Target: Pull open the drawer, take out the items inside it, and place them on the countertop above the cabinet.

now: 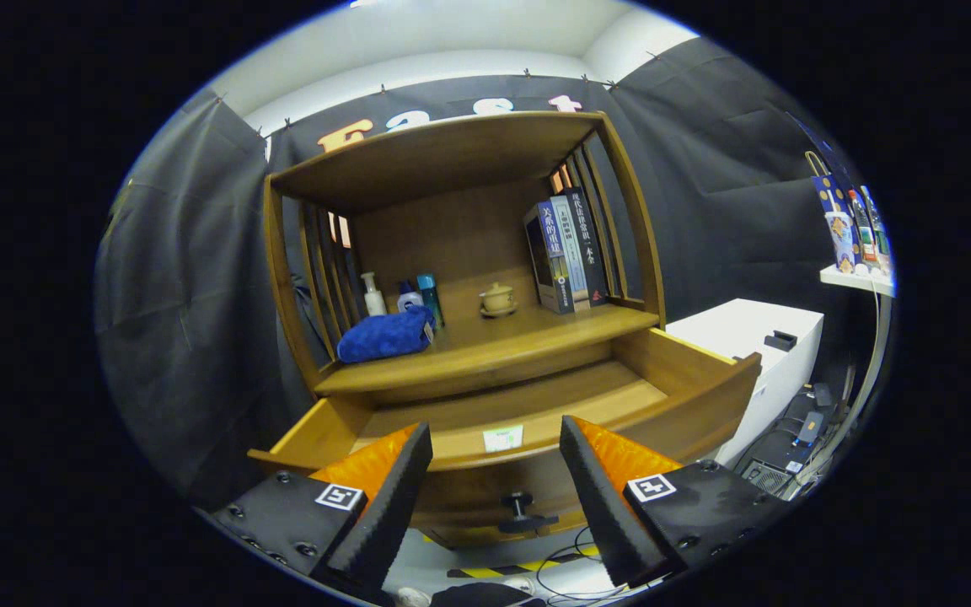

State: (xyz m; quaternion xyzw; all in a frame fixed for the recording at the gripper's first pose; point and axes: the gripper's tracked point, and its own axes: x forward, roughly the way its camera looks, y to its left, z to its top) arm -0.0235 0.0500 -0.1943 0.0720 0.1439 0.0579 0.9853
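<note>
Jaws: your gripper (496, 485) stood wide apart with nothing between the fingers (384, 506); they pressed on no object.
Drawer: the drawer (536, 405) was pulled out, its wooden front just ahead of and between the jaws. The floor of it that you could see was bare wood; the near part was hidden behind the front panel, so you could not tell what lay there.
Knob: the dark knob (521, 506) sat on the drawer front, low in the gap between the jaws, touching neither finger.
Sticker: a small pale label (502, 437) sat on the top edge of the drawer front, between the fingertips and above the knob.
Worktop: the worktop (536, 330) above the drawer lay well beyond the jaws.
Blue cloth: the blue cloth (386, 335) lay bunched at the left end of the worktop, near its front edge.
Bottles: a white pump bottle (373, 295) and two small blue-toned bottles (418, 295) stood upright just behind the cloth.
Cup: a small lidded cup (498, 299) on a saucer stood mid-worktop, apart from the cloth.
Books: the books (565, 251) stood upright at the right end, against the slatted side.
Beside cabinet: a white box-shaped unit (755, 337) stood to the right of the open drawer.
</note>
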